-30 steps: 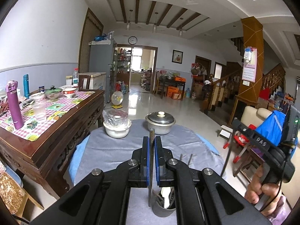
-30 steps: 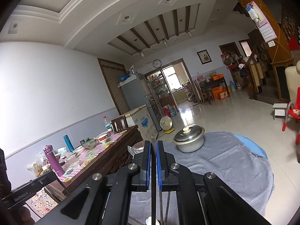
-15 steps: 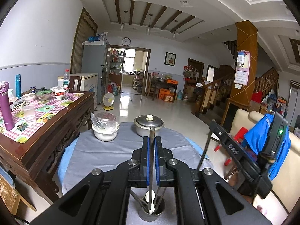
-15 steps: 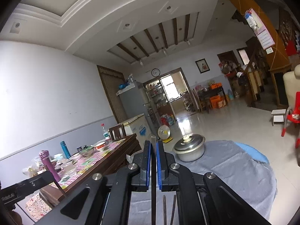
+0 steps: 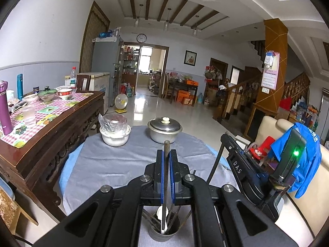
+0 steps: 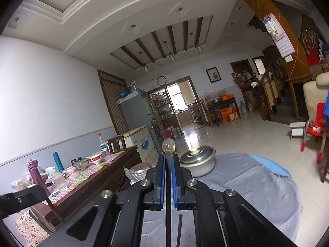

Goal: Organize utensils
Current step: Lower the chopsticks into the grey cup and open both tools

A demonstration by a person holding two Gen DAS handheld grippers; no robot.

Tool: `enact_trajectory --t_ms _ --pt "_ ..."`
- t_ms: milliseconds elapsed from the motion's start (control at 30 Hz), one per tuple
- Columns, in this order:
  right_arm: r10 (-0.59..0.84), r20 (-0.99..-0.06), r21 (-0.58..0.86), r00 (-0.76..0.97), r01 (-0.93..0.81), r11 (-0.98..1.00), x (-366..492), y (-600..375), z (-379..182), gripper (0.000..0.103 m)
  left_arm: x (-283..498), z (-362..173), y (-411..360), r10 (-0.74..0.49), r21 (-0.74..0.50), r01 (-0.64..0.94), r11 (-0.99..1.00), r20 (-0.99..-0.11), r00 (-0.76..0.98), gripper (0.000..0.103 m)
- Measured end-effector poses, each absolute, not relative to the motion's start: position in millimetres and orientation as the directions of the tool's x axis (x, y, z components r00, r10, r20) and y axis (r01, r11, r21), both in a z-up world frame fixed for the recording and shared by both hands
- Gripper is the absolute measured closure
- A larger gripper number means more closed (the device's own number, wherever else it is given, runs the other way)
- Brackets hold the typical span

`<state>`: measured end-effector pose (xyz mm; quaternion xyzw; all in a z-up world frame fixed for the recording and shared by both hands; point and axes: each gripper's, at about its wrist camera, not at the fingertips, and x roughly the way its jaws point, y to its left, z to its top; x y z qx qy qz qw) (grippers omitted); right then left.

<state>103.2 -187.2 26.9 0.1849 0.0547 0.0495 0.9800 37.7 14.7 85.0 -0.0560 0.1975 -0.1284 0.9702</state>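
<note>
My left gripper [image 5: 166, 153] is shut on a dark chopstick [image 5: 165, 164] that it holds upright. The stick's lower end reaches into a metal cup [image 5: 164, 235] that holds several utensils and a white spoon [image 5: 161, 214]. My right gripper [image 6: 169, 157] is shut on another dark chopstick [image 6: 168, 185], also upright. In the left wrist view the right gripper [image 5: 226, 142] hangs to the right of the cup, with its chopstick [image 5: 213, 164] slanting down towards the grey cloth. One loose chopstick [image 6: 180, 226] lies on the cloth under the right gripper.
The round table [image 5: 115, 164] has a grey cloth. At its far side stand a lidded metal pot [image 5: 165, 130] and a white bowl [image 5: 115, 135] with a wrapped lid. A wooden side table [image 5: 51, 123] crowds the left. A chair with a blue jacket [image 5: 298, 164] stands at the right.
The left gripper has shifted so the cup sits straight under its chopstick, whose end now dips in. The right gripper has sunk and come closer to the cup.
</note>
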Motion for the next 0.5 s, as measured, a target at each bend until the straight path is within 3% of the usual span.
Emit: enact_trajectory --t_ms 500 --pt "0.132 -0.101 0.380 0.986 -0.085 0.921 105.7 -190.3 16.4 0.096 45.0 78.1 14.4 -0.260 -0.160 0.213 0.964 -0.401 0.878 0.098"
